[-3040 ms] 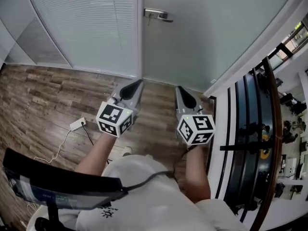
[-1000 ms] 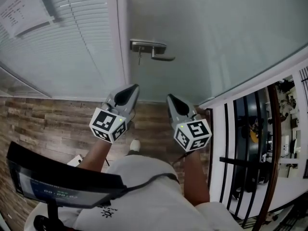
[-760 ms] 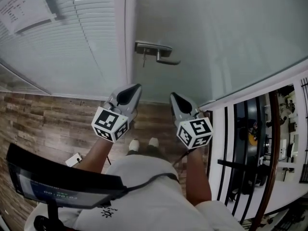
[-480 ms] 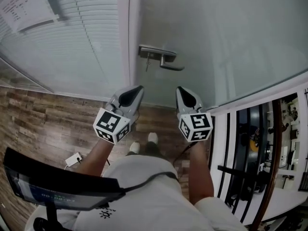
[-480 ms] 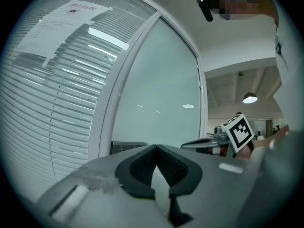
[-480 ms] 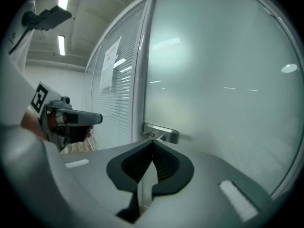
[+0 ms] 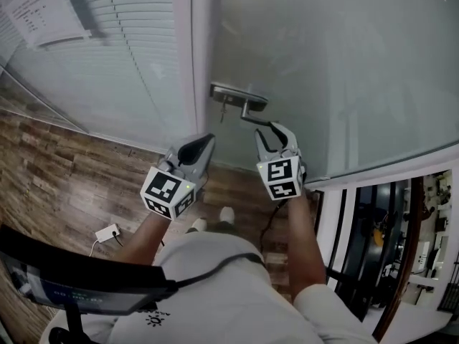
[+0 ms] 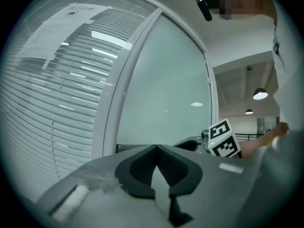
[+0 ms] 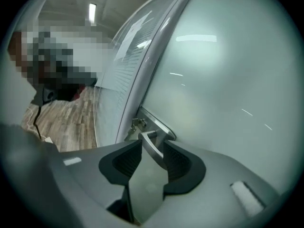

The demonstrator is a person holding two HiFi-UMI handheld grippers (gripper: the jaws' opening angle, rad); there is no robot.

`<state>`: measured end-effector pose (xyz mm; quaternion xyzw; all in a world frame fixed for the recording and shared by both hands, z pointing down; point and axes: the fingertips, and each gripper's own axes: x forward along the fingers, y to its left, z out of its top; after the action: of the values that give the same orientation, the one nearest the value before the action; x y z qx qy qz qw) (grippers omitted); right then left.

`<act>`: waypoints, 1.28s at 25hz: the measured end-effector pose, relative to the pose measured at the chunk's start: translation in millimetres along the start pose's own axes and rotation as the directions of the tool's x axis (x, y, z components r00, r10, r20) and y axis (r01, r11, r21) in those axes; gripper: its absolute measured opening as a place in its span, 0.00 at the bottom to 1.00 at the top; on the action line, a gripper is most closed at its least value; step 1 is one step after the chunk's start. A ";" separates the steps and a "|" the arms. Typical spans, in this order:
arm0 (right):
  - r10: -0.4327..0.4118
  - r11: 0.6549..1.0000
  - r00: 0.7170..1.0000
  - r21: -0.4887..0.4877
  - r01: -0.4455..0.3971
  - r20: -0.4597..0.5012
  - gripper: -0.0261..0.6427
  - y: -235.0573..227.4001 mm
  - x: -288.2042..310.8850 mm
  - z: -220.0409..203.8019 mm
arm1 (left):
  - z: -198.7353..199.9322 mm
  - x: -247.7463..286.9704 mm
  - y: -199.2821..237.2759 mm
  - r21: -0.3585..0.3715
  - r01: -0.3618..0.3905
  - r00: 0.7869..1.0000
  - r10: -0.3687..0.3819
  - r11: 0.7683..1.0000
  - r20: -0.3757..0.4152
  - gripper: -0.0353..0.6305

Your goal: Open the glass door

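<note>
The frosted glass door fills the top right of the head view, with a metal lever handle near its left edge. My right gripper has reached that lever. In the right gripper view the handle lies between the jaws of the right gripper, which are opening, and the pads do not clamp it. A key hangs in the lock plate beside the lever. My left gripper hangs lower left of the handle, clear of the door. Its jaws are shut and hold nothing.
A glass panel with white blinds and a taped paper notice stands left of the door frame. Wood flooring with a white power adapter lies at the left. A black railing runs along the right.
The right gripper has moved forward to the lever, rolled, and parted its jaws around it. The left gripper has shifted slightly, still shut. The door now looks closer.
</note>
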<state>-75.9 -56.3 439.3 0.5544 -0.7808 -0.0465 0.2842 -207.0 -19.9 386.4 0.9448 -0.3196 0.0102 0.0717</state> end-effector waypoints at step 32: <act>0.004 0.998 0.999 -0.063 -0.002 0.036 0.31 -14.3 59.9 -57.7 | -14.2 33.2 4.9 -0.011 -0.124 0.991 0.124 0.992 -0.049 0.06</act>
<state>-48.8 -101.2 505.4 0.5432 -0.7847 -0.0806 0.2875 -183.2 -41.8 403.3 0.9221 -0.3759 0.0353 0.0852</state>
